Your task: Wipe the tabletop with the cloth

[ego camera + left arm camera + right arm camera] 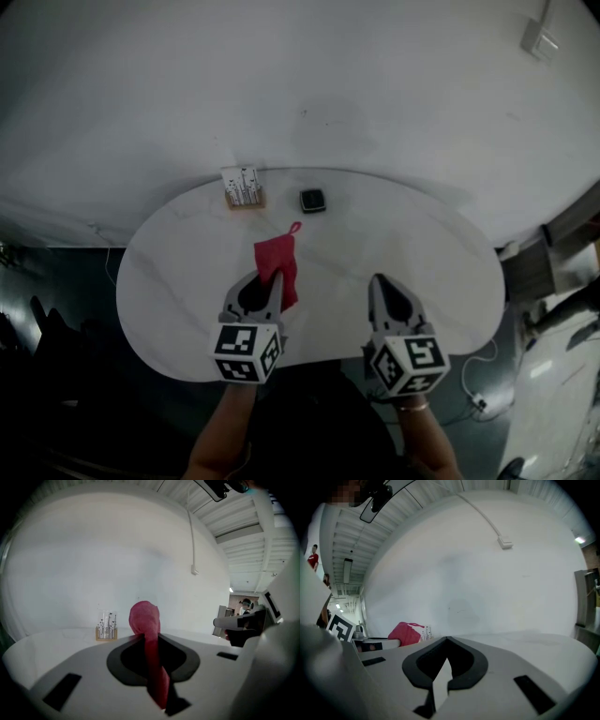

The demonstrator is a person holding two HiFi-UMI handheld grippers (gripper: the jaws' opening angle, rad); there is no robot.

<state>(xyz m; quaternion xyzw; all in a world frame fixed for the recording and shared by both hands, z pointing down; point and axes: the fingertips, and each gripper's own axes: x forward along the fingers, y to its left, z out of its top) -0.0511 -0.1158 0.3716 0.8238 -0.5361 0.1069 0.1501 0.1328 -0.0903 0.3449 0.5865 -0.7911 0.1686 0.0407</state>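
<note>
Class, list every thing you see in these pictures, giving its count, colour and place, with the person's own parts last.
rounded white tabletop: one, white, centre, against the wall
red cloth: one, red, on the tabletop's near left, pinched at its near end
wood-based holder of small white items: one, white over tan, tabletop's far edge
small black square object: one, black, right of the holder
white wall box: one, white, upper right
left gripper: one, grey, shut on the red cloth
right gripper: one, grey, shut, empty

Plain white wall (pixel 300 84), dark floor (pixel 56 281), ribbed ceiling (pixel 234 517) overhead.
</note>
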